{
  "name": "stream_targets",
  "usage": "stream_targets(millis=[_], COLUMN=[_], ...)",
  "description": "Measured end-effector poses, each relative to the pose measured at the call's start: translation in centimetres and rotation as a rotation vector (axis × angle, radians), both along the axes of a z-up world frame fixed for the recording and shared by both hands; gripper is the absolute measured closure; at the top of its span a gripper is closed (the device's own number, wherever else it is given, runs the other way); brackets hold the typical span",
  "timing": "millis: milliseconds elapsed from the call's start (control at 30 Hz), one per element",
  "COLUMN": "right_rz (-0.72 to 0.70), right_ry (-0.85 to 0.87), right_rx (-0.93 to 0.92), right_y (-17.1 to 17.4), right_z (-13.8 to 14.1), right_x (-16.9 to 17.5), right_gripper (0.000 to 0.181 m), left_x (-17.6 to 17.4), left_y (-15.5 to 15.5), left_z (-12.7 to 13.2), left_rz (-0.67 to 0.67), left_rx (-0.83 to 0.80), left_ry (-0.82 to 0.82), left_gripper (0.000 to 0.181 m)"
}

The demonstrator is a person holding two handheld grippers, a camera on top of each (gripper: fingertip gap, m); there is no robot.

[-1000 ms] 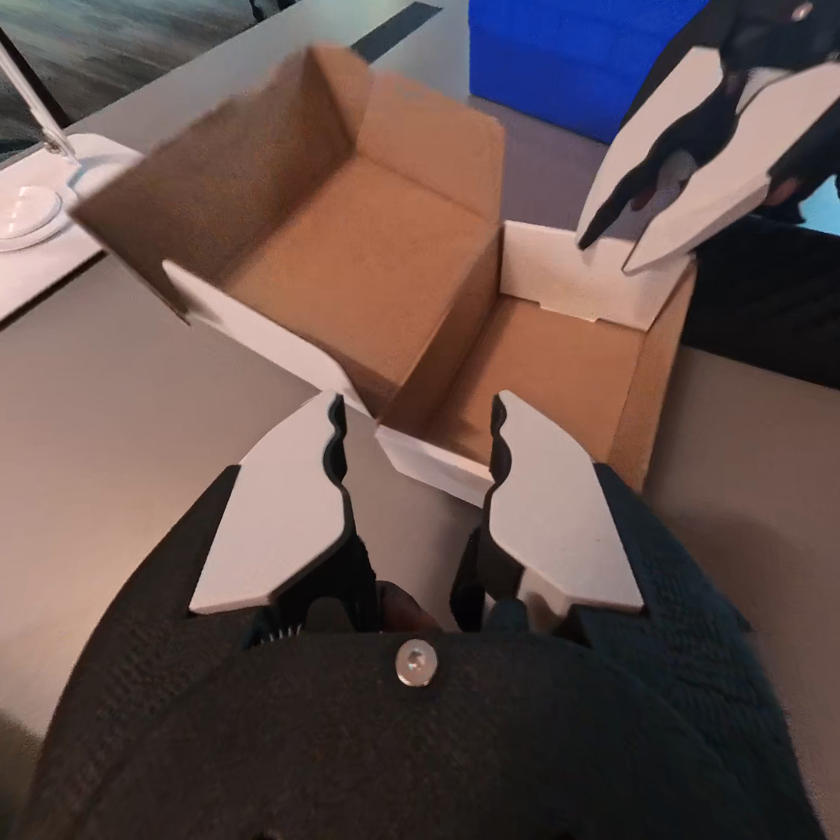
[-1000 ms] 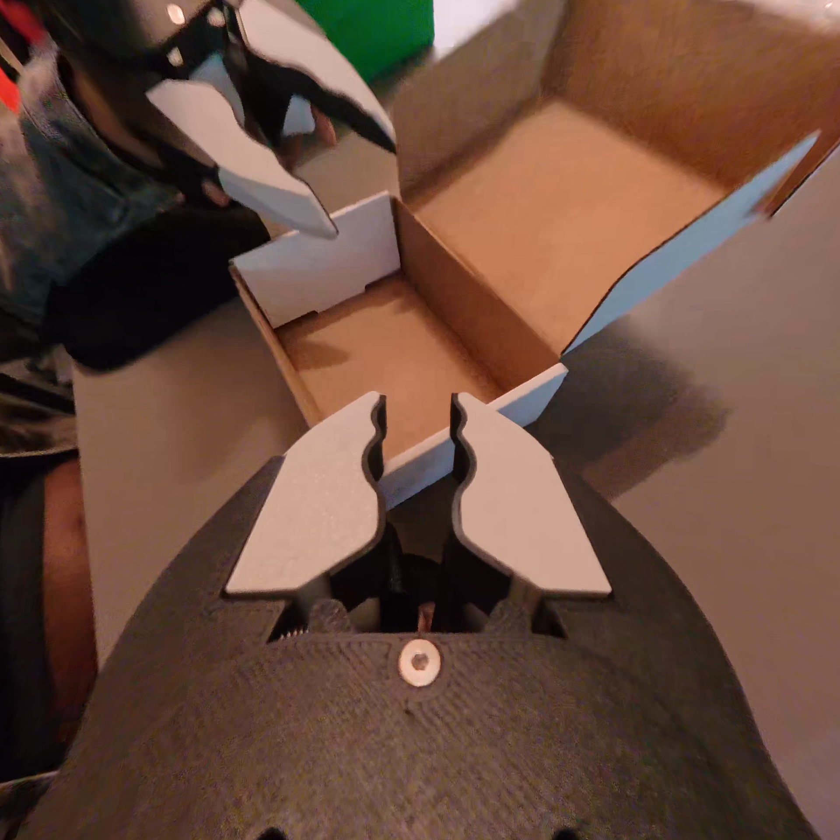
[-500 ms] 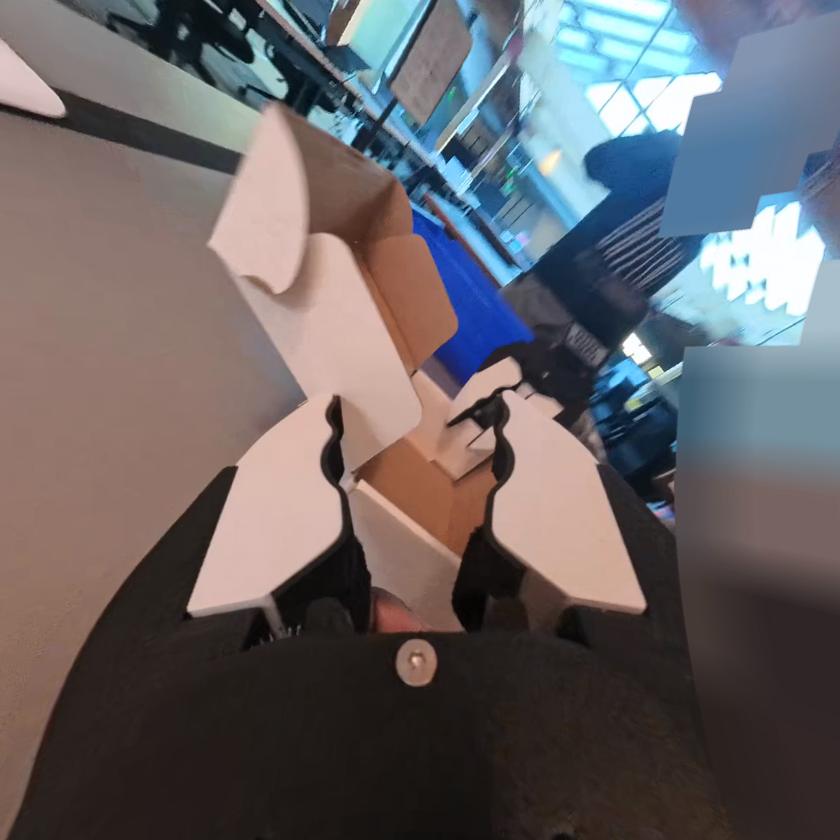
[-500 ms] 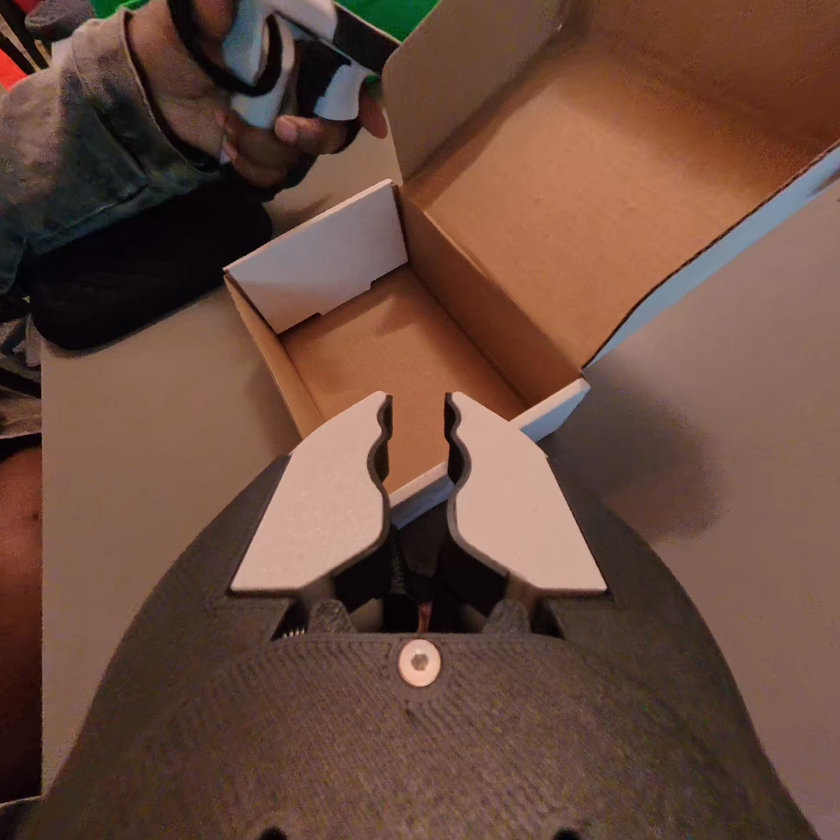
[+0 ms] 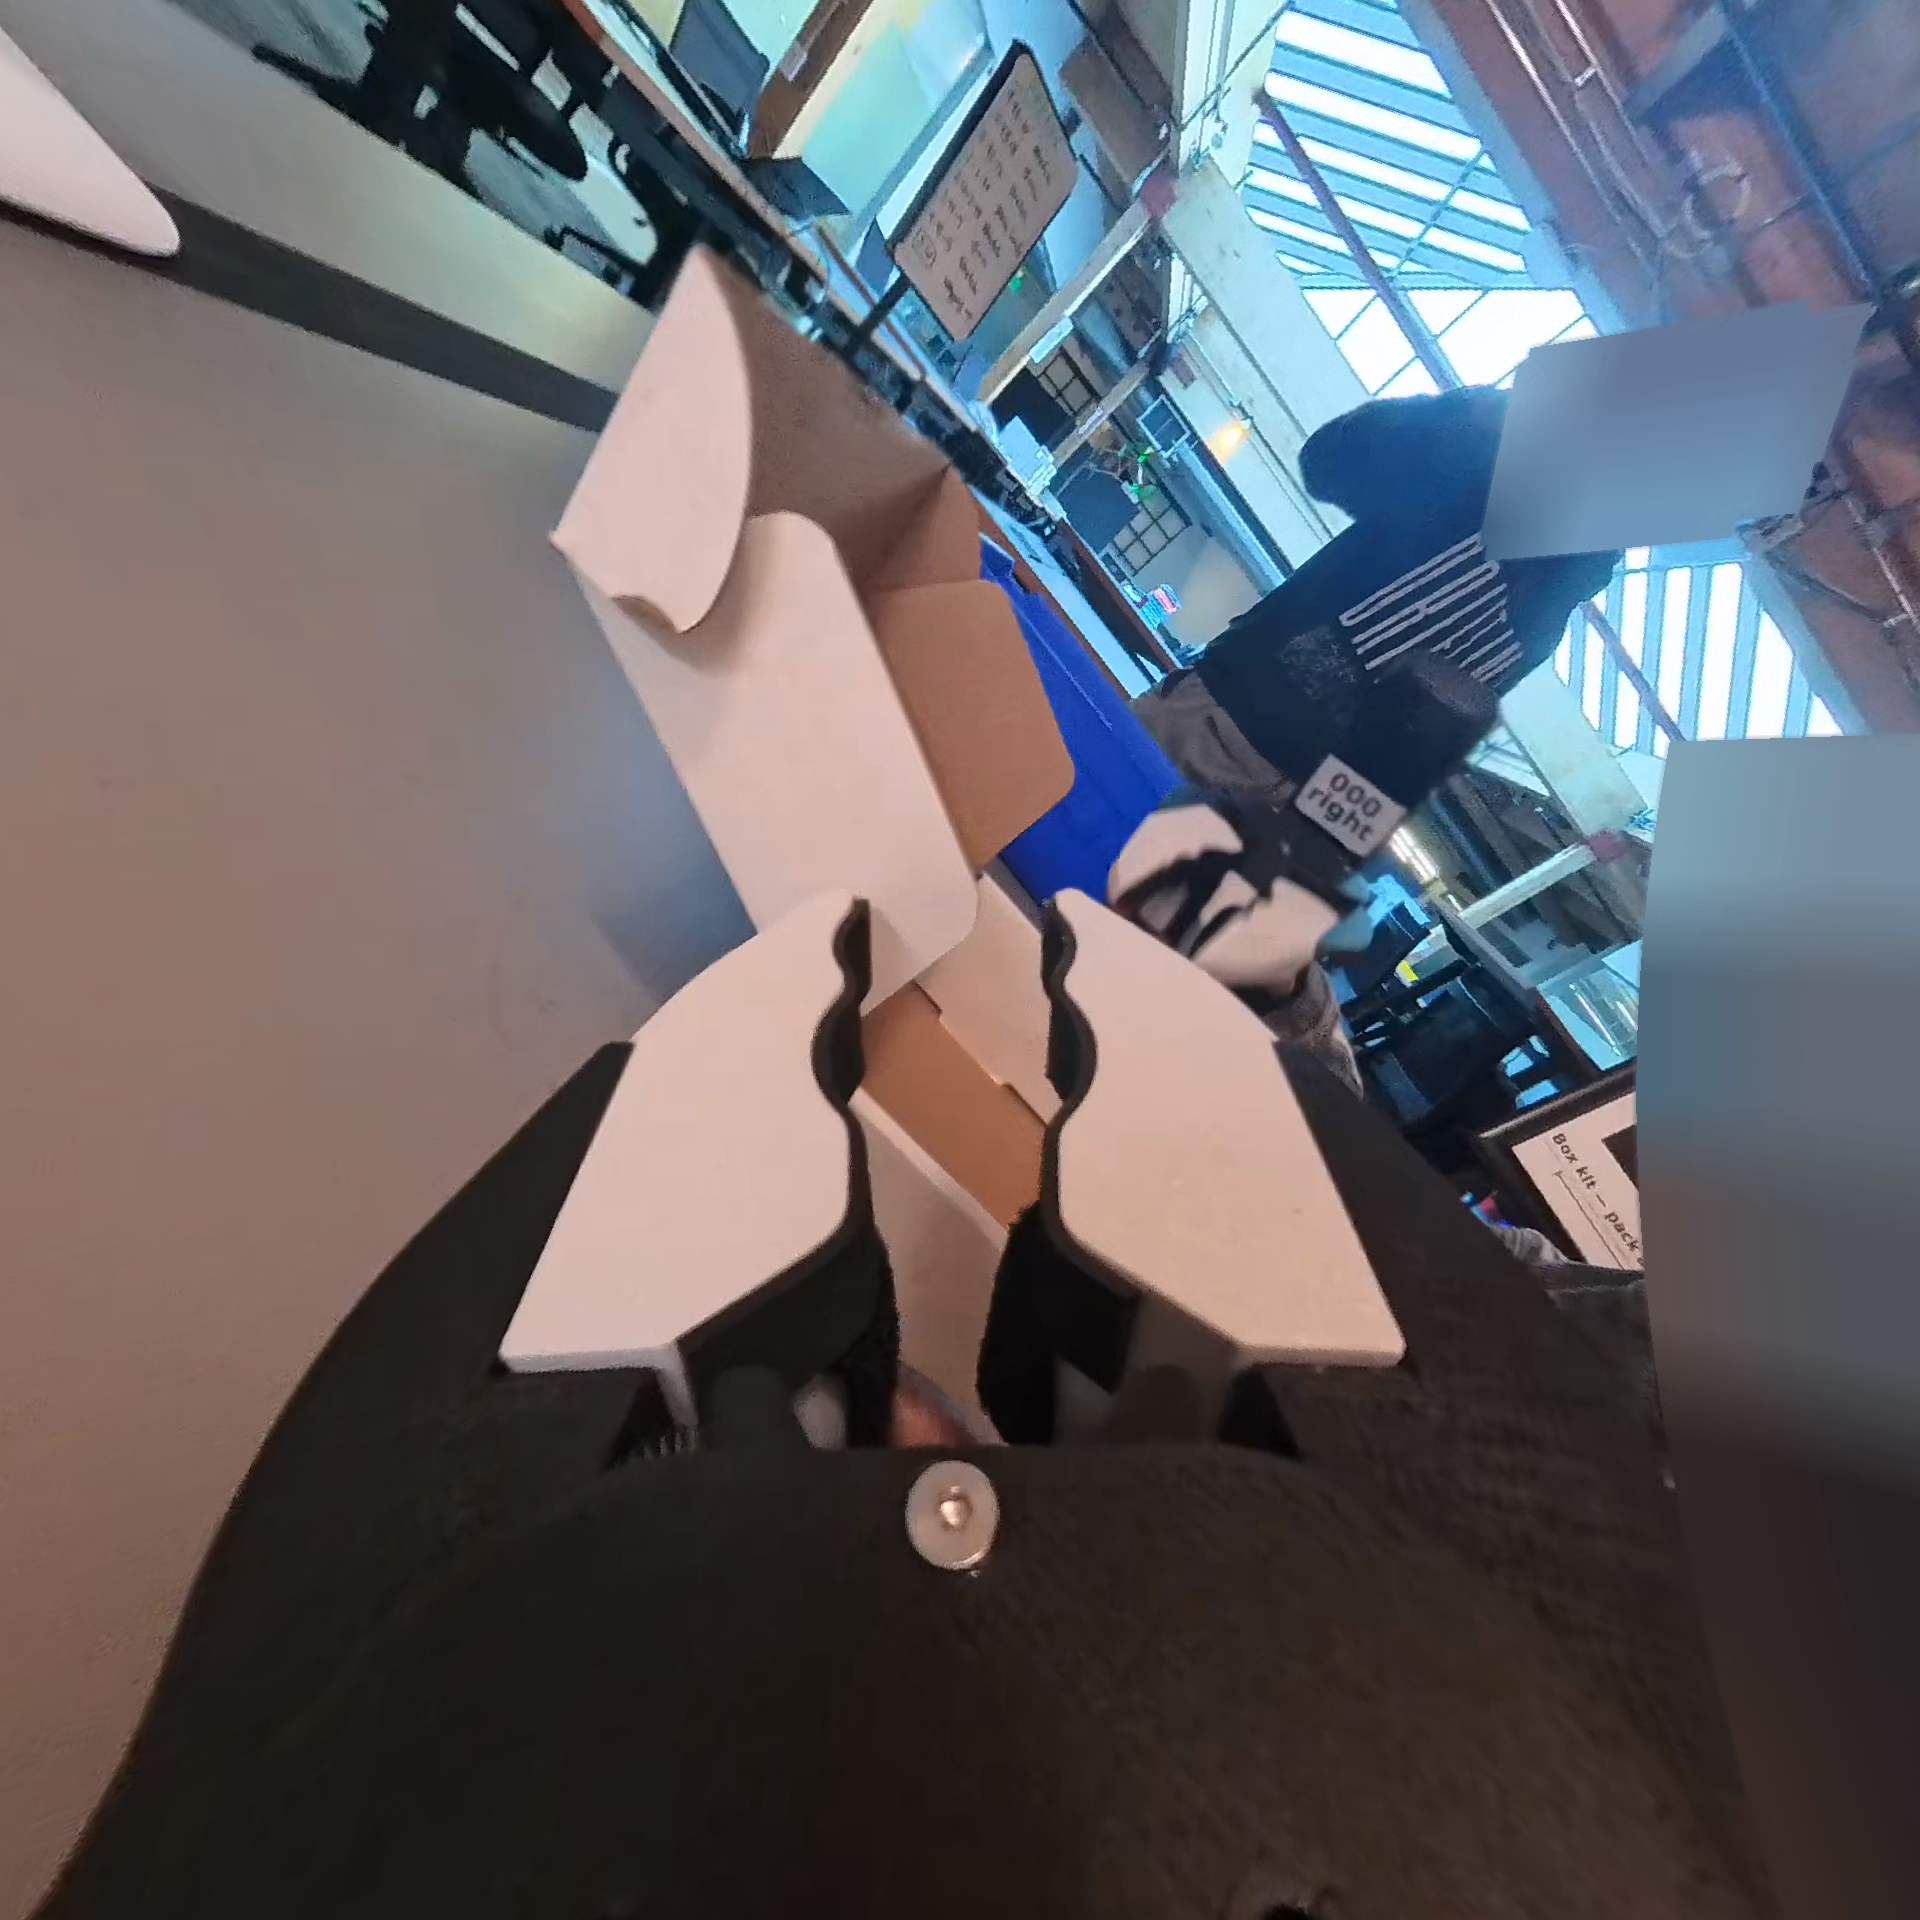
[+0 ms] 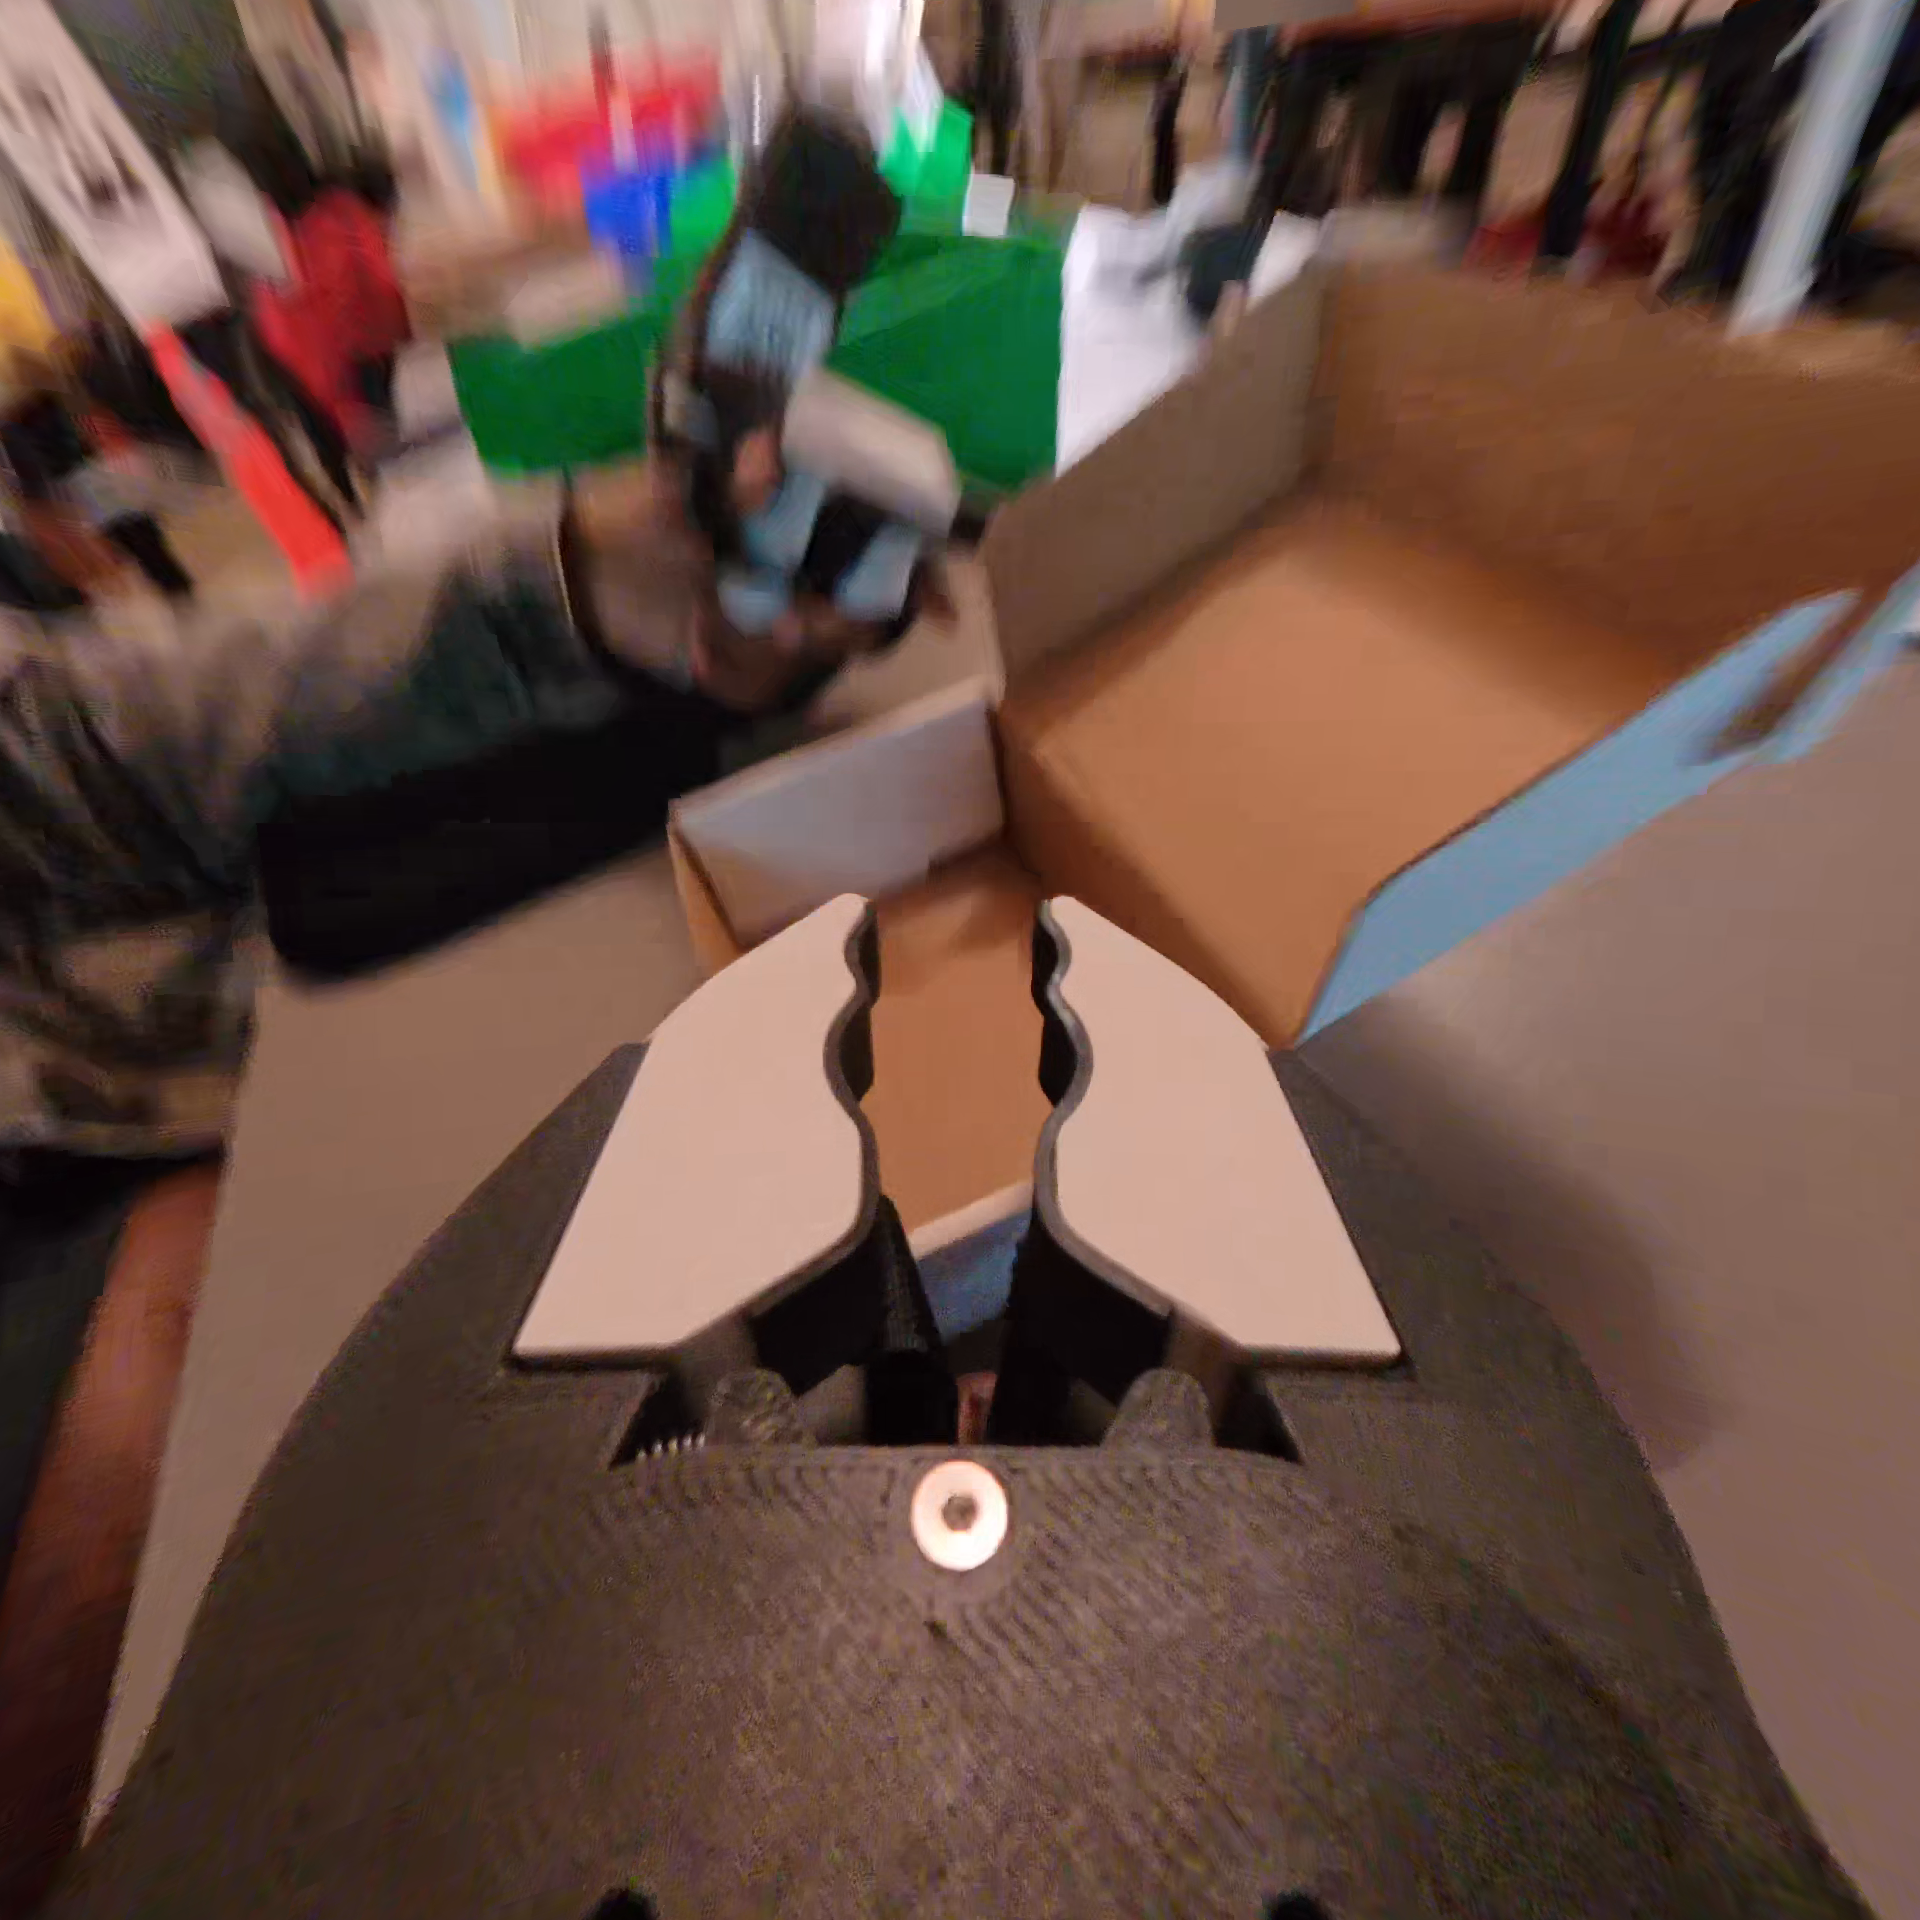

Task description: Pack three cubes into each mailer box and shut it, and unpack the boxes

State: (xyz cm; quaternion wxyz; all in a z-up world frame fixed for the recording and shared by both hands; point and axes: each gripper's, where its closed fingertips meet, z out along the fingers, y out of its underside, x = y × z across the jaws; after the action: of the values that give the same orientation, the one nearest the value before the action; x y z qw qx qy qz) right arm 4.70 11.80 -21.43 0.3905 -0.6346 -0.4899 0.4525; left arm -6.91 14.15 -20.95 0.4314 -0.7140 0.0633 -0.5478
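Observation:
One mailer box, white outside and brown inside, stands open on the grey table. Its raised lid shows in the left wrist view, and its brown floor and lid in the blurred right wrist view. I see no cubes in it. My left gripper is open and empty, low at one end of the box, tilted upward. My right gripper is open and empty, over the box's near wall. Each gripper also shows in the other view: the right one and the left one.
A blue bin stands behind the box and a green bin on the other side. A white lamp base lies at the table's far left. A framed sheet stands at right. A person in a black top holds the grippers. The gap from one gripper's tips to the other's is roughly 12 centimetres.
My left gripper has dropped beside the box and tilted up toward the room. My right gripper has moved forward over the box and its fingers have opened a little wider.

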Motion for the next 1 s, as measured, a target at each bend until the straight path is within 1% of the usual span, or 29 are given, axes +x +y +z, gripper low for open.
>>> stream_targets(millis=[33, 67, 100, 133, 167, 233, 333, 400, 467, 533, 633, 867, 933, 1000], right_rz=[-0.07, -0.17, -0.262, -0.333, -0.378, -0.423, -0.48, -0.479, -0.436, -0.367, -0.269, -0.214, -0.198, -0.183], right_ry=[0.113, 0.21, 0.279, 0.315, 0.316, 0.267, 0.145, 0.091, 0.118, 0.13, 0.199, 0.187, 0.184, 0.159], right_rx=[-0.043, -0.094, -0.148, -0.197, -0.235, -0.286, -0.265, -0.264, -0.313, -0.36, -0.352, -0.19, -0.092, 0.076], right_y=[1.3, 3.2, 5.0, 6.4, 7.5, 8.6, 9.8, 10.5, 10.6, 10.1, 8.8, 7.3, 6.5, 5.5], right_z=[1.8, 3.1, 3.8, 3.7, 3.1, 1.5, -0.5, -1.4, -1.5, -1.6, -0.3, 0.7, 1.2, 1.6], right_x=[0.6, 1.5, 2.6, 3.6, 4.1, 4.3, 4.2, 4.0, 3.3, 2.5, 1.7, 1.5, 1.7, 1.9], right_gripper=[0.153, 0.154, 0.156, 0.161, 0.165, 0.178, 0.181, 0.181, 0.18, 0.18, 0.18, 0.181, 0.181, 0.181], left_x=[0.0, -0.1, -0.1, 0.0, 0.0, 0.1, -0.9, -2.1, -2.7, -2.2, -0.3, 1.5, 2.0, 2.5], left_y=[0.0, -0.1, 0.0, 0.0, 0.0, 0.1, 1.0, 1.6, 2.0, 2.0, 1.3, -0.4, -1.3, -2.3], left_z=[0.3, 0.4, 0.4, 0.2, 0.1, 0.0, 0.4, 0.8, 0.3, -0.5, 0.2, 1.0, 1.2, 1.0], left_rz=[0.002, 0.004, 0.009, 0.012, 0.014, 0.027, 0.116, 0.187, 0.225, 0.184, 0.087, -0.006, -0.03, -0.052], left_rx=[0.016, 0.026, 0.033, 0.036, 0.038, 0.046, 0.068, 0.076, 0.05, 0.031, 0.075, 0.223, 0.312, 0.428], left_ry=[-0.001, 0.004, 0.017, 0.035, 0.052, 0.065, 0.064, 0.044, 0.056, 0.093, 0.101, 0.22, 0.29, 0.407], left_gripper=[0.152, 0.153, 0.155, 0.156, 0.157, 0.16, 0.166, 0.17, 0.173, 0.172, 0.172, 0.175, 0.177, 0.177])
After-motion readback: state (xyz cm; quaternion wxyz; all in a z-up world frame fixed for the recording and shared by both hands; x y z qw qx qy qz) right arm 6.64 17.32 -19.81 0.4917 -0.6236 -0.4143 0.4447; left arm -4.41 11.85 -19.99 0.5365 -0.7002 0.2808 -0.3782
